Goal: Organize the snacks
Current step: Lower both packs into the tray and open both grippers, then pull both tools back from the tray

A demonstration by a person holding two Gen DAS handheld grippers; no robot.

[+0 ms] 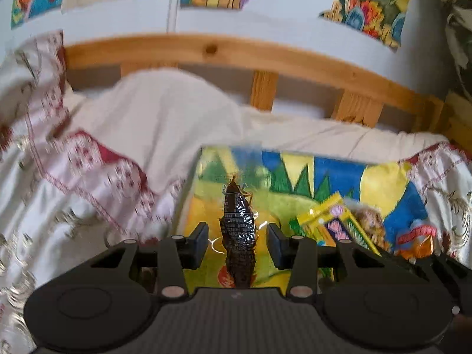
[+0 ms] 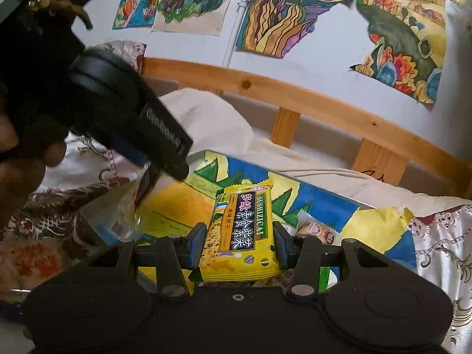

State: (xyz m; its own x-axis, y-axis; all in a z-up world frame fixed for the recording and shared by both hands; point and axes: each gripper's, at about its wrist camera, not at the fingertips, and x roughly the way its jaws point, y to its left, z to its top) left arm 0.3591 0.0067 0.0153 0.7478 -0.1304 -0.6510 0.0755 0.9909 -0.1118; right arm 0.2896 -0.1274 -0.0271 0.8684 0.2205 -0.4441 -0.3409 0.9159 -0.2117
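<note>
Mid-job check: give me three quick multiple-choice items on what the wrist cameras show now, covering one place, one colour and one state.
1. The yellow packet is: A on the pillow; B between the right gripper's fingers; C on the floor.
2. The left gripper's snack is: A dark brown; B white; C pink.
3. The right gripper's jaws are: A wide open, empty; B out of view; C shut on the yellow packet.

B, fingers flank it; A, glossy dark wrapper; C, both pads press its sides.

A home bedroom: wooden bed frame (image 1: 206, 50), bedding (image 1: 73, 177), wall drawings (image 2: 283, 8).
</note>
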